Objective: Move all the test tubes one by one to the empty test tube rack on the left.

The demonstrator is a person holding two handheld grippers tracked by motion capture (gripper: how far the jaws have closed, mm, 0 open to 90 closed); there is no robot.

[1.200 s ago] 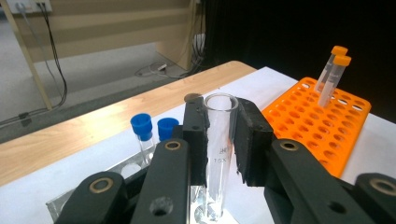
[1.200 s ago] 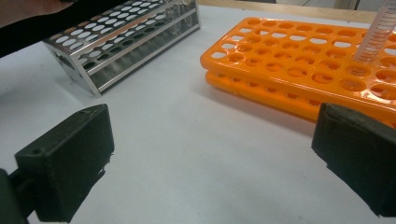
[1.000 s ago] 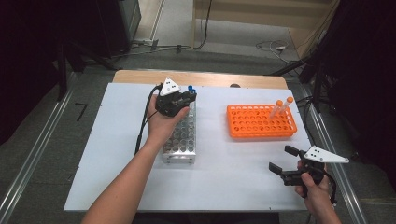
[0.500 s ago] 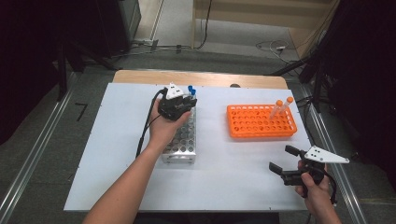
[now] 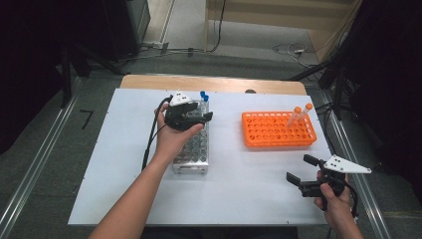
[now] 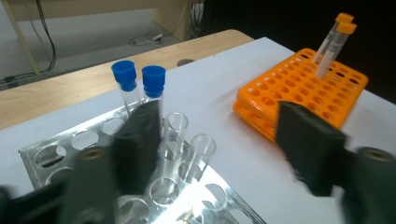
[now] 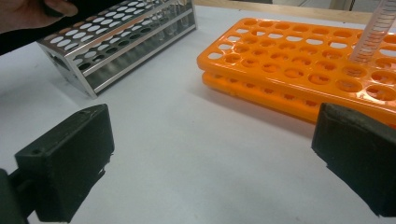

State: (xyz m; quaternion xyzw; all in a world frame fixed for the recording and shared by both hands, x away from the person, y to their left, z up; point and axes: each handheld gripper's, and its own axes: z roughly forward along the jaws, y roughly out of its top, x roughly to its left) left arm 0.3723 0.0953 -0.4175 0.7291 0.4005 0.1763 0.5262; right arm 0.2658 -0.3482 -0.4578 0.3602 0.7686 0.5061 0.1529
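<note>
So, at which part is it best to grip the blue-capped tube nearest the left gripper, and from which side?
Probably just below its blue cap, coming from above with the left gripper open around it. The blue-capped tube stands upright in the metal rack, so only its top is free; a second capped tube stands close beside.

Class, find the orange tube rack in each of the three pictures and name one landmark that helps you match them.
High view: orange rack right of centre on the white table.
Left gripper view: upper right, beyond the right-hand jaw.
Right gripper view: upper right, across the table from the metal rack.
Shared landmark: the orange-capped tubes standing in its far right corner.
</note>
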